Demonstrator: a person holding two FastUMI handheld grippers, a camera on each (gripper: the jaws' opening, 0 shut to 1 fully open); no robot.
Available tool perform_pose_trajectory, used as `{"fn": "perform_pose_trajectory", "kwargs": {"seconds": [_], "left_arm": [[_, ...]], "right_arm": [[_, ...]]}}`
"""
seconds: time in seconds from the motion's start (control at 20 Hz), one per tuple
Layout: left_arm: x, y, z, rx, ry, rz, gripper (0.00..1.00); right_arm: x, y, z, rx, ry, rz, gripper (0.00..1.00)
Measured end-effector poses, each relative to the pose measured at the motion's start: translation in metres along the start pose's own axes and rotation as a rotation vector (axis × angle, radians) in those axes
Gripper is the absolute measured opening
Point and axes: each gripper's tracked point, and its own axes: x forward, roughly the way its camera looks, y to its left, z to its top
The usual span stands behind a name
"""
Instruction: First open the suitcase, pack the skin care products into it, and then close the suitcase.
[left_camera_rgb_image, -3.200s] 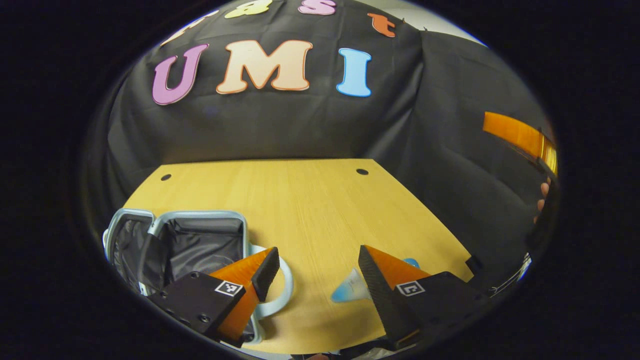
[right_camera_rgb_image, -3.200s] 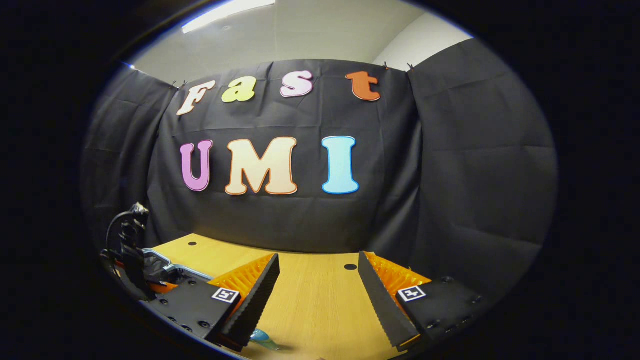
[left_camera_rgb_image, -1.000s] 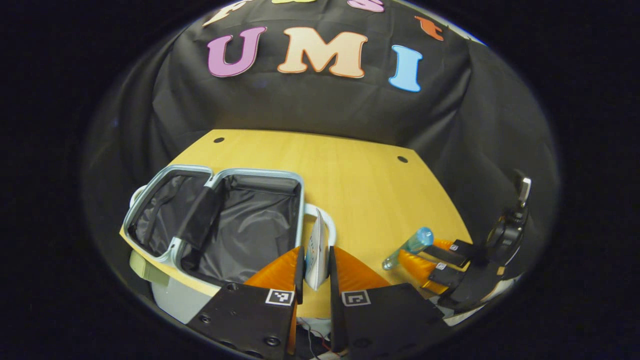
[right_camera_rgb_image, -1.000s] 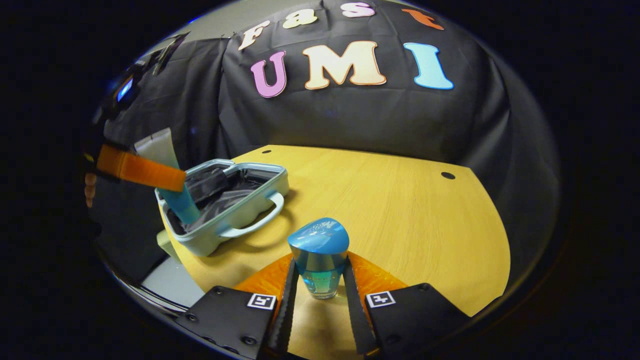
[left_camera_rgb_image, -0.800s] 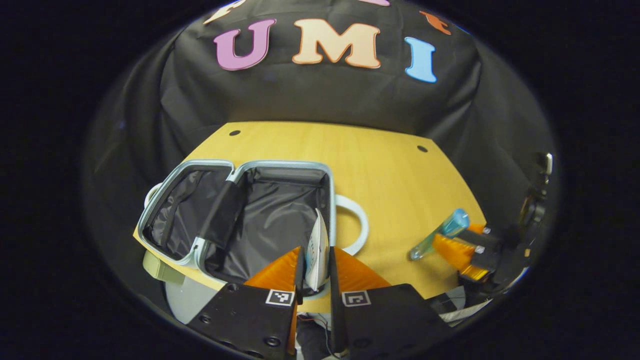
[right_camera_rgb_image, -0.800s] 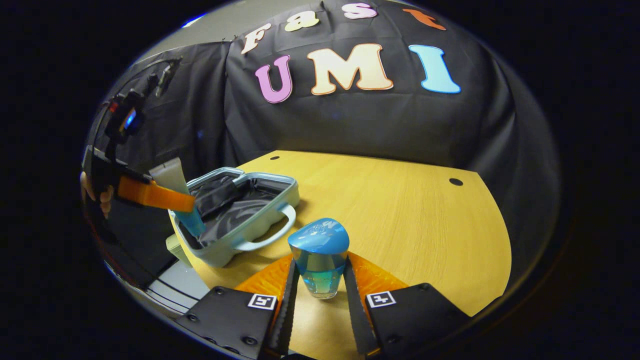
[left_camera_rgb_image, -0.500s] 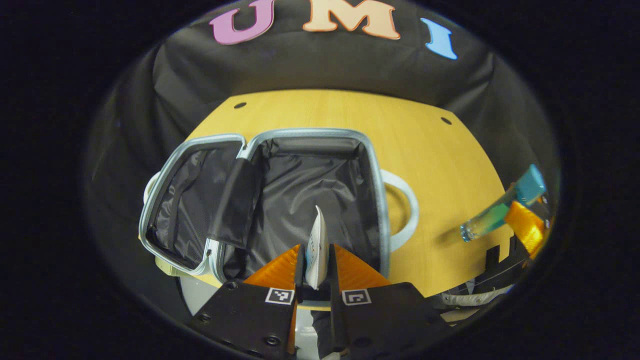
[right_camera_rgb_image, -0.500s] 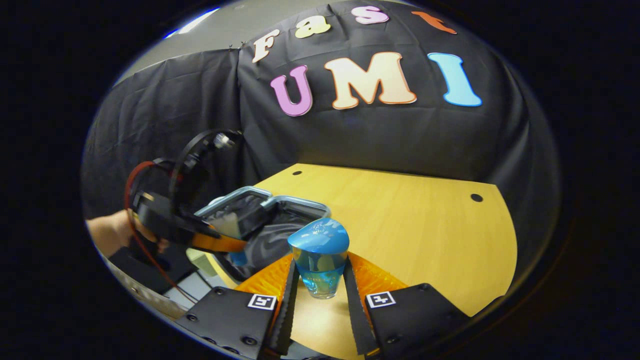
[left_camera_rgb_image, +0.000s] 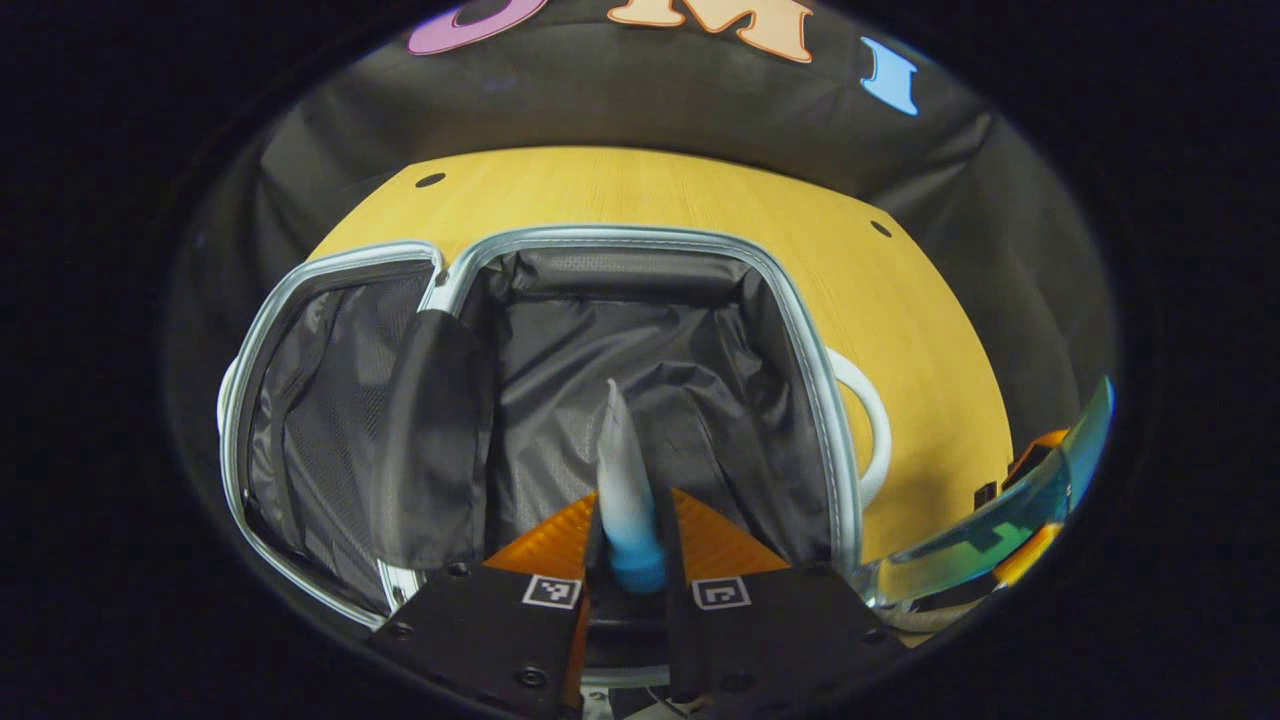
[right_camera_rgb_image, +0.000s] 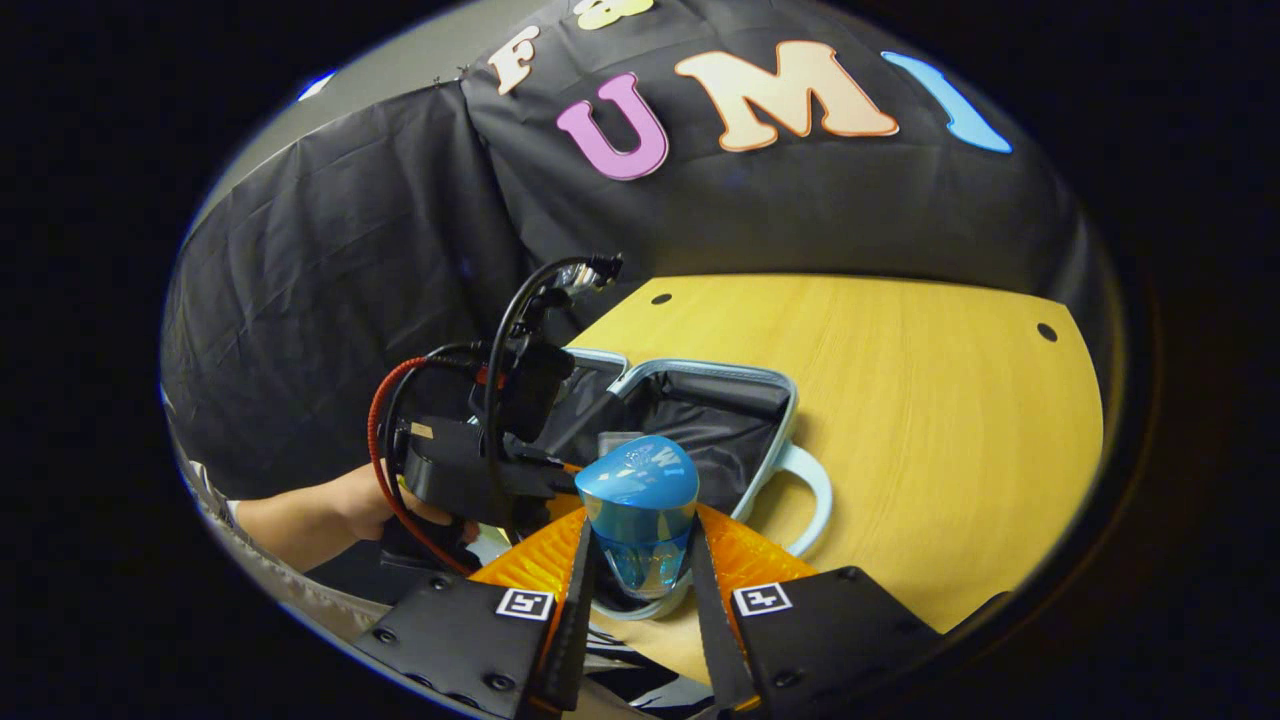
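The pale blue suitcase (left_camera_rgb_image: 812, 350) lies open on the wooden table, both halves lined in dark fabric. My left gripper (left_camera_rgb_image: 628, 548) is shut on a white and blue tube (left_camera_rgb_image: 622, 480), held over the right half of the case. In the right gripper view my right gripper (right_camera_rgb_image: 640, 580) is shut on a clear blue bottle (right_camera_rgb_image: 638, 505) with a blue cap, above the near edge of the suitcase (right_camera_rgb_image: 790, 420). That bottle (left_camera_rgb_image: 990, 520) also shows at the right edge of the left gripper view, close beside the case.
The round-edged wooden table (left_camera_rgb_image: 900, 290) stretches behind and right of the suitcase, with a white loop handle (left_camera_rgb_image: 872, 420) sticking out to the right. A person's hand (right_camera_rgb_image: 340, 510) holds the left gripper's body (right_camera_rgb_image: 470, 470) with a red cable.
Both grippers closed on their items since the earliest frames and carried them toward the suitcase. In the last half second the tube moved over the case's right half and the bottle came up beside it.
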Motion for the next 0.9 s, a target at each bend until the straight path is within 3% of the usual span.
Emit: {"fn": "perform_pose_trajectory", "kwargs": {"seconds": [0.25, 0.5, 0.55, 0.7, 0.8, 0.85, 0.9], "left_arm": [[-0.028, 0.007, 0.031, 0.018, -0.147, -0.071, 0.95], [-0.062, 0.062, 0.05, -0.061, -0.244, -0.039, 0.94], [-0.07, 0.078, 0.051, -0.081, -0.255, -0.021, 0.94], [-0.084, 0.127, 0.051, -0.154, -0.292, 0.03, 0.94], [-0.092, 0.161, 0.048, -0.221, -0.304, 0.071, 0.94], [-0.097, 0.177, 0.047, -0.253, -0.309, 0.091, 0.95], [-0.098, 0.195, 0.048, -0.279, -0.32, 0.112, 0.95]], "right_arm": [[0.046, -0.007, -0.019, 0.075, 0.099, -0.073, 0.51], [0.082, -0.018, -0.044, 0.088, 0.185, -0.196, 0.47], [0.084, -0.018, -0.039, 0.09, 0.174, -0.204, 0.51], [0.091, -0.021, -0.034, 0.1, 0.144, -0.237, 0.5], [0.089, -0.021, -0.018, 0.098, 0.092, -0.259, 0.59], [0.087, -0.023, -0.01, 0.093, 0.064, -0.271, 0.55], [0.084, -0.025, -0.001, 0.085, 0.033, -0.278, 0.7]]}}
